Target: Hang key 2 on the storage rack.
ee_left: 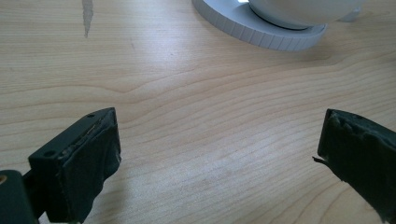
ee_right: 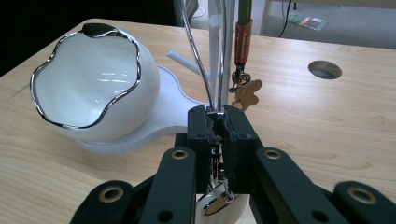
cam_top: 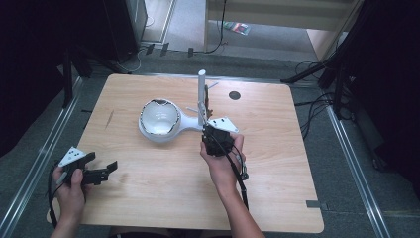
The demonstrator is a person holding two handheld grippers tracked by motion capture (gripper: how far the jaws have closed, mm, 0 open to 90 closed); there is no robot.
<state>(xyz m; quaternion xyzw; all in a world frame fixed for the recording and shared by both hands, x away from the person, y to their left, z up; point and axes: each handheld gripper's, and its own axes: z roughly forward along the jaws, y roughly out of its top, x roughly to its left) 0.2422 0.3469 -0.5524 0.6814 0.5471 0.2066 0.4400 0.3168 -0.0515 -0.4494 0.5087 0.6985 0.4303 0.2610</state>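
Note:
A white stand with a wavy chrome-rimmed bowl [cam_top: 159, 118] [ee_right: 93, 88] and an upright post [cam_top: 201, 94] sits mid-table. My right gripper [cam_top: 207, 130] [ee_right: 219, 116] is shut on a thin silver chain [ee_right: 201, 60] just in front of the post. Two strands of it rise out of view, and a shiny pendant [ee_right: 215, 203] hangs below the jaws. A leather strap with a brown charm [ee_right: 247, 93] dangles beside the post. My left gripper [cam_top: 111, 171] [ee_left: 219, 158] stands open over bare wood at the front left, with the stand's base [ee_left: 261, 32] ahead of it.
The wooden table [cam_top: 277, 198] has a round cable hole [cam_top: 235, 95] [ee_right: 325, 69] at the back right of the stand. A pale scratch [ee_left: 87, 16] marks the wood to the left. Cables and dark equipment stand on the floor around the table.

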